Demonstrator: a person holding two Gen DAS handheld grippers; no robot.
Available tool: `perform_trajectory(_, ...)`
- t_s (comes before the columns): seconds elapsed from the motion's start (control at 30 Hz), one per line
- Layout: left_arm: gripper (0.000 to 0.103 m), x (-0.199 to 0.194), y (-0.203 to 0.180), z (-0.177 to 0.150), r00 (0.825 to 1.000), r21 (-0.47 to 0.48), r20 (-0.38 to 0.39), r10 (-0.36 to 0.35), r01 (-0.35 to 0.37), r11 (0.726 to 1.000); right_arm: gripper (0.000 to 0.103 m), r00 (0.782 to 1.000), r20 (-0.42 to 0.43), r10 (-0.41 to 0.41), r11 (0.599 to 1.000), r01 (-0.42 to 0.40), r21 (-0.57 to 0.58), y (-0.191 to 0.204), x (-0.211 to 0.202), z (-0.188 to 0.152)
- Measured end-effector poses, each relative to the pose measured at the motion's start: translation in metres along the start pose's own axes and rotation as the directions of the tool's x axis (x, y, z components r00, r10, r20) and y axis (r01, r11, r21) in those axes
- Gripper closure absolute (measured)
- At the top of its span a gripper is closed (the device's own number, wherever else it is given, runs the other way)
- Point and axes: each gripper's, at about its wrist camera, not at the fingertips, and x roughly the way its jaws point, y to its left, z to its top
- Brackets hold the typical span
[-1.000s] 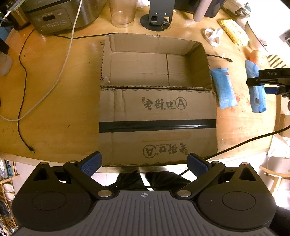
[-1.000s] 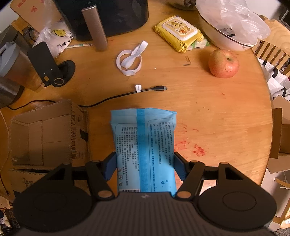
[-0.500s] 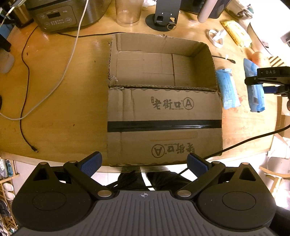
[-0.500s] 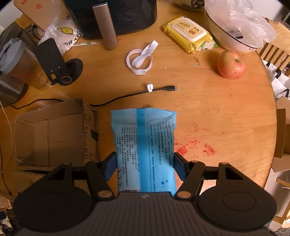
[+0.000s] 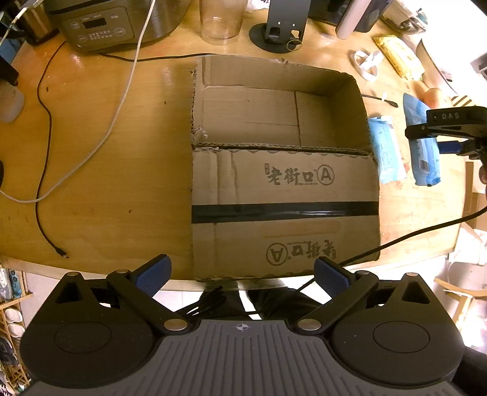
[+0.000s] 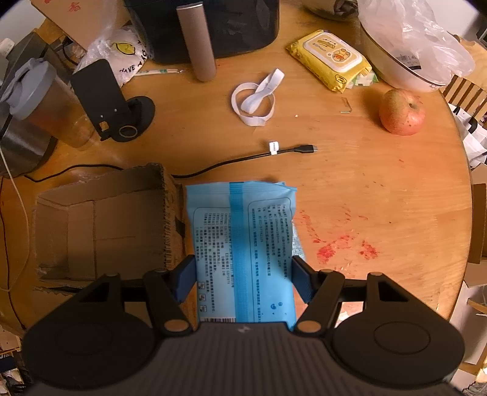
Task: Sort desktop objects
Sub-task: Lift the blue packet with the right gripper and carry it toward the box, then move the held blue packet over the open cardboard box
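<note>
My right gripper (image 6: 243, 274) is pinching a blue pack (image 6: 243, 243) across its width, both pads pressed against its edges, the pack's printed back facing my camera. In the left view that pack (image 5: 423, 143) hangs off the table in the gripper's grasp, just right of a second blue pack (image 5: 386, 149), which lies flat on the table (image 5: 91, 182) beside the box's right wall.

My left gripper (image 5: 242, 274) is spread wide with nothing between its pads. It hangs above the near table edge, pointing down at the box's folded-out front flap.

The box (image 5: 283, 121) sits open in the middle of the table, its inside bare cardboard. From the right camera the box (image 6: 100, 222) is just left of the held pack, its corrugated wall next to the pack's left edge.

Beyond the held pack, a black cable (image 6: 243, 158) runs across the table. Farther out lie a white strap (image 6: 255, 100), a yellow wipes pack (image 6: 331, 58) and an apple (image 6: 401, 112). A grey tube (image 6: 197, 39) stands upright near a black phone stand (image 6: 118, 106). Red smears (image 6: 334, 246) mark the wood right of the pack.

On the left side, a cooker (image 5: 106, 24) and a clear cup (image 5: 220, 18) stand at the far edge, with a white cord (image 5: 115, 115) trailing over the table.
</note>
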Motion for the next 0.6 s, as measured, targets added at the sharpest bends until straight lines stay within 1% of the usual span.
perform_trajectory(0.6, 0.0, -0.001, 0.022, 0.0, 1.0, -0.002, -0.001, -0.007, 0.007, 1.0, 0.038, 1.0, 0.003, 0.008, 1.0, -0.008, -0.013, 0.033, 0.001, -0.002)
